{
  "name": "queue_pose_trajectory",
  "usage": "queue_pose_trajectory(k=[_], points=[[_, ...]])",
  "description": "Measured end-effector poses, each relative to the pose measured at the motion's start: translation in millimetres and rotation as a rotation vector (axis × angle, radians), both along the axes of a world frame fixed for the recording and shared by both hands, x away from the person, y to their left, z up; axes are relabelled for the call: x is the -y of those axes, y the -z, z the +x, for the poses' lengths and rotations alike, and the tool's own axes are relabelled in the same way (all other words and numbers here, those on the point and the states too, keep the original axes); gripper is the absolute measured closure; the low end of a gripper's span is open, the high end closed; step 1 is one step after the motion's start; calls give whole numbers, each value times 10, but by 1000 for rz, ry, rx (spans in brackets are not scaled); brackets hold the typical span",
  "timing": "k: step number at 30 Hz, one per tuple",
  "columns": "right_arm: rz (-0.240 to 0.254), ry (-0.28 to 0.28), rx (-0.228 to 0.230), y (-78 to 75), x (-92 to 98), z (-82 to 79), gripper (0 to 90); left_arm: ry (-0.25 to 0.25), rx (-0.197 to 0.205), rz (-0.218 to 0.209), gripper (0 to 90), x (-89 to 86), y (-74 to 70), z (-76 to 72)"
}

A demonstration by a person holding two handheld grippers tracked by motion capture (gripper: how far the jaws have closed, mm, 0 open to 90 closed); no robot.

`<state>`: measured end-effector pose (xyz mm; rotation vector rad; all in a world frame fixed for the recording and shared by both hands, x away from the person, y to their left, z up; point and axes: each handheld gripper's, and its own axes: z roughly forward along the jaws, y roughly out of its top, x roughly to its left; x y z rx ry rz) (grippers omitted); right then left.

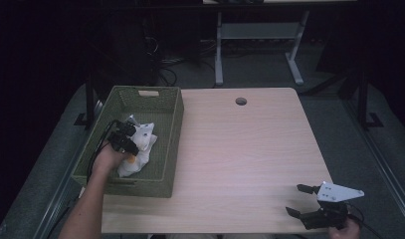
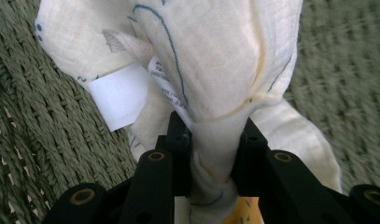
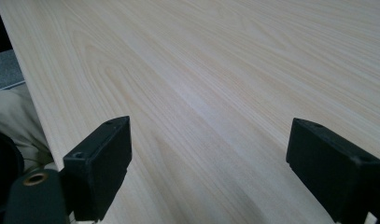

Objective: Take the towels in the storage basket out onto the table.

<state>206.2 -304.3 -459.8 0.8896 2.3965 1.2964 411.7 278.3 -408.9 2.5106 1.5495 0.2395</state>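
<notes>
A green woven basket [image 1: 172, 122] stands at the table's left side. Inside it lies a white printed cloth [image 1: 143, 147] with a white care label [image 2: 120, 95]. My left gripper [image 1: 128, 135] reaches into the basket and is shut on a bunched fold of the cloth [image 2: 215, 93], which is squeezed between both jaws over the basket's woven floor [image 2: 47, 135]. My right gripper [image 1: 297, 199] rests low over the table's near right corner, open, with nothing but bare wood [image 3: 211, 107] between its jaws.
The light wooden table [image 1: 240, 154] has a round cable hole [image 1: 241, 101] near its far edge. A grey desk frame [image 1: 257, 35] stands on the floor beyond the table. A trouser leg [image 3: 17, 121] shows past the table's near edge.
</notes>
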Motion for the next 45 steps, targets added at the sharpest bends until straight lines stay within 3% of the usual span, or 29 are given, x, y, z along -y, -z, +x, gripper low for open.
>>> queue_pose_trajectory(k=[10, 12, 15, 18, 22, 25, 26, 29, 31, 35, 38, 42, 45], points=[[-2, -3, 5, -18, -17, -13, 138, 5, 38, -110, 724, -58, -140, -86], [-4, -3, 8, -22, -18, -15, 138, -7, 51, -163, 724, -95, -195, -111], [-3, -4, 10, -25, -22, -16, 138, -6, 65, -186, 724, -126, -229, -124], [-1, 0, 12, -31, -24, -16, 138, 1, 83, -261, 724, -196, -294, -158], [0, 5, 13, -35, -20, -15, 138, 18, 85, -285, 722, -233, -312, -179], [0, 6, 13, -38, -17, -19, 138, 9, 107, -353, 721, -308, -356, -208], [0, 6, 13, -38, -17, -19, 138, 9, 107, -353, 721, -308, -356, -208], [3, 4, 22, -40, -14, -17, 138, -1, 125, -433, 720, -358, -419, -240], [4, 5, 21, -41, -13, -18, 138, -3, 130, -446, 721, -366, -429, -244], [6, 7, 23, -45, -11, -24, 138, -5, 145, -534, 721, -413, -474, -253], [2, 8, 28, -47, -12, -23, 138, -12, 150, -561, 720, -434, -479, -250], [7, 11, 26, -47, -7, -26, 138, -12, 168, -630, 721, -469, -501, -261], [12, 13, 23, -47, -5, -25, 138, -9, 177, -641, 721, -484, -514, -270]])
